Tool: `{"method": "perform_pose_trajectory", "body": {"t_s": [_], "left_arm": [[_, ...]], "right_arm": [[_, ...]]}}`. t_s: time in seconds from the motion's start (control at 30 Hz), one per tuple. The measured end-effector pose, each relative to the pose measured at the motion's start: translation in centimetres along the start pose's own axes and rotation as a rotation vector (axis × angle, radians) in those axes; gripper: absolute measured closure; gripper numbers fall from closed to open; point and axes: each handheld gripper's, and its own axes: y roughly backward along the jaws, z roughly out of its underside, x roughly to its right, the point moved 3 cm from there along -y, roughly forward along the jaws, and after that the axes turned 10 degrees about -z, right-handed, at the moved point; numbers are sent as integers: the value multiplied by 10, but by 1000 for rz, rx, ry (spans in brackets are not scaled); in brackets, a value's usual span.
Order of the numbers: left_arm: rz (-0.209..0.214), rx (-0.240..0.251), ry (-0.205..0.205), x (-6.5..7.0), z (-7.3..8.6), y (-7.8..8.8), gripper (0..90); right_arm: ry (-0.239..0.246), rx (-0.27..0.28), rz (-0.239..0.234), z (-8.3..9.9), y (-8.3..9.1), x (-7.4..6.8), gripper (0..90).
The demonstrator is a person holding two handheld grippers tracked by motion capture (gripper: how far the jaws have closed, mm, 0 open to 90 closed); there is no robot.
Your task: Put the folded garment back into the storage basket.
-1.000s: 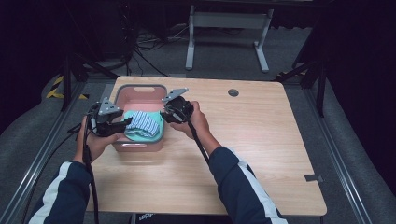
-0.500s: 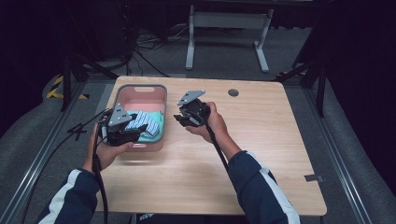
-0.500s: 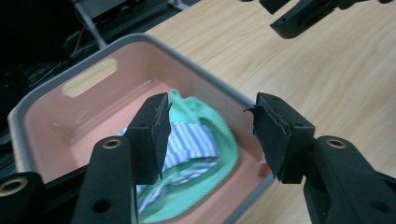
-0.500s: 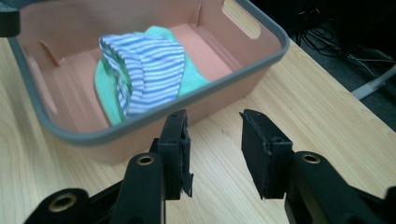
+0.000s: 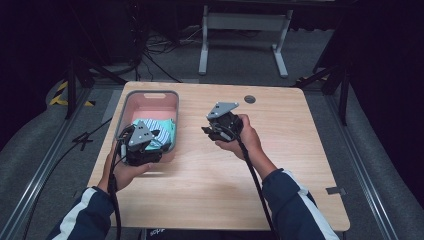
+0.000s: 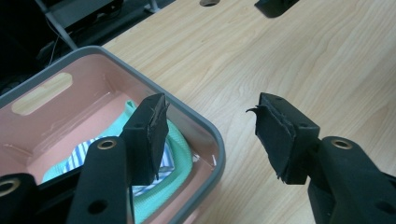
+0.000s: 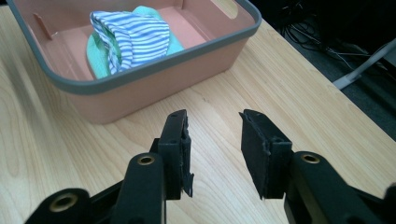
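Left gripper: jaws apart, nothing between them, and they have just been opening. In the left gripper view one worn black pad hangs over the bin's corner, the other over bare wood, both with frayed rubber edges. Right gripper: jaws also parted and empty, over the tabletop just beside the bin; pads flat, rectangular, ragged at the edges.

Bin: pink plastic, rectangular with rounded corners, grey rim, slot handle cut into the end wall, glossy inside. It sits on the left part of the table.

Cloth: soft bundle lying in the bin, blue-and-white striped fabric bunched on top of a mint-green knit piece with a ribbed edge. Neither gripper touches it.

Table: pale wood-grain laminate, matte, with a round cable hole near the far edge.

Pose: left hand low at the bin's near corner, grey triangular plate on top, cable trailing back along the forearm. Right hand held mid-table, gripper angled toward the bin, cable running down the navy sleeve with a white stripe.
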Motion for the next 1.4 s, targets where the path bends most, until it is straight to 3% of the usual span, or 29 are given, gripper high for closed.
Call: {"method": "perform_pose_trajectory", "body": {"t_s": [0.3,0.63,1.1,1.4], "left_arm": [[21,15,5,11,5,0,422],[41,5,-53,29,9,-5,408],[93,-11,-88,46,17,-8,395],[137,-53,-131,62,30,-18,354]], "right_arm": [[-2,-13,19,16,14,0,617],[-3,-24,21,33,27,0,606],[-14,-36,45,65,49,0,587],[-20,-55,56,93,59,-2,561]]}}
